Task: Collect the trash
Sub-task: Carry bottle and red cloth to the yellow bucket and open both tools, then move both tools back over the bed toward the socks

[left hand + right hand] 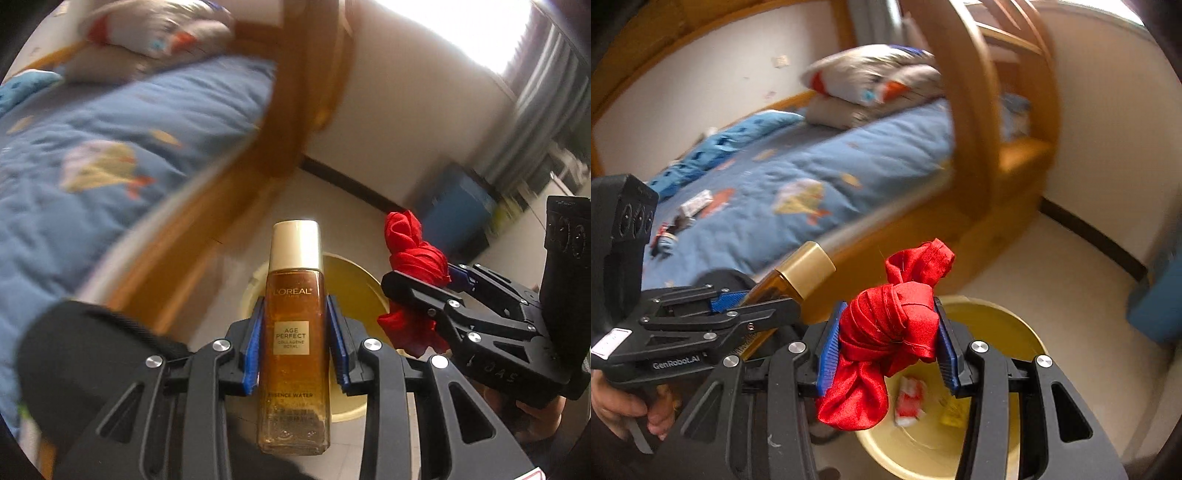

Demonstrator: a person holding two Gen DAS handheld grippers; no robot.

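Bright daylight comes in from a window (pixel 509 33) at the far right, and it glows pure white there with no detail. The wall (pixel 406 122) under it looks pale and washed out. Both pictures are round and dark at the corners, and straight things bend near the edges. The blue bed cover (pixel 110 147) and the wooden bed frame (pixel 971 122) are smeared with blur. The bottle (pixel 294 328) is sharp, and you can read its label. The red cloth (pixel 890 328) is sharp too. Shadows are soft.

Bed (pixel 110 122) motion-blurred; bin (pixel 1004 325) contents indistinct, rim partly hidden.
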